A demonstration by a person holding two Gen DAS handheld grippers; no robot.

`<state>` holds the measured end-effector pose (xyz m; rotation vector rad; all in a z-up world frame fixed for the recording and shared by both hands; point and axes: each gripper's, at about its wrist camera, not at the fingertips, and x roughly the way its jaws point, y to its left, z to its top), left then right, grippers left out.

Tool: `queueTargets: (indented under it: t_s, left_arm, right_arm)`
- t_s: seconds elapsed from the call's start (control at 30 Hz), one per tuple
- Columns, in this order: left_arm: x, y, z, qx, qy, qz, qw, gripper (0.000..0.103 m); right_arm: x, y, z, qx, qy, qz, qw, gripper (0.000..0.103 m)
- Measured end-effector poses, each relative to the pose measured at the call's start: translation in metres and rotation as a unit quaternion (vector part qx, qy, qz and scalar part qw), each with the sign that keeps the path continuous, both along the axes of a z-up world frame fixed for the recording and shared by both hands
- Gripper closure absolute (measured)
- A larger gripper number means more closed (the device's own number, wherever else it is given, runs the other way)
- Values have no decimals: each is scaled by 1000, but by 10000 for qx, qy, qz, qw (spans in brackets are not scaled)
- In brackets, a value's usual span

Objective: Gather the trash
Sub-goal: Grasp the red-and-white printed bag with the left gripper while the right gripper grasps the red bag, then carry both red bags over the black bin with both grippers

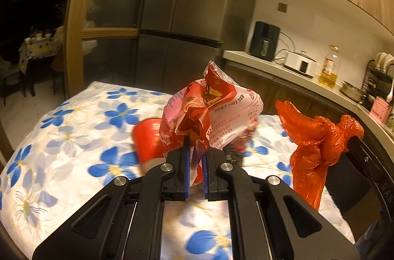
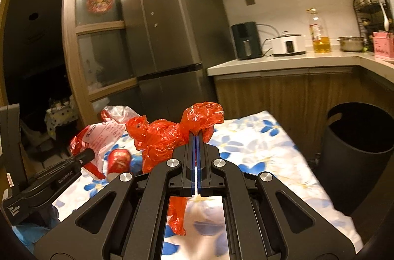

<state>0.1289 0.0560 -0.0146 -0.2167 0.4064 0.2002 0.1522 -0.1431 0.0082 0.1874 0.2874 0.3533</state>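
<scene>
My left gripper (image 1: 195,149) is shut on a crumpled red and white snack wrapper (image 1: 216,109) and holds it above the flowered table (image 1: 73,137). The wrapper also shows in the right wrist view (image 2: 98,137), with the left gripper (image 2: 86,155) at the left. My right gripper (image 2: 196,137) is shut on a knotted red plastic bag (image 2: 170,134) and holds it up; the bag also shows in the left wrist view (image 1: 312,141). A red can (image 1: 147,141) lies on the table behind the wrapper and shows in the right wrist view (image 2: 119,160) too.
A black trash bin (image 2: 357,156) stands open on the floor to the right of the table (image 2: 258,149). Behind are a grey fridge (image 2: 167,38) and a kitchen counter (image 2: 283,63) with an oil bottle, cooker and pot.
</scene>
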Motion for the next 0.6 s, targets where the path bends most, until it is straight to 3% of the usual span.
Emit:
queueTargets:
  t_s: [0.6]
  left_arm:
    - [38,-104,8,211,-12,-933,9954,95]
  right_arm:
    - [-2,-97,5,102,-169,-1032,9945,103]
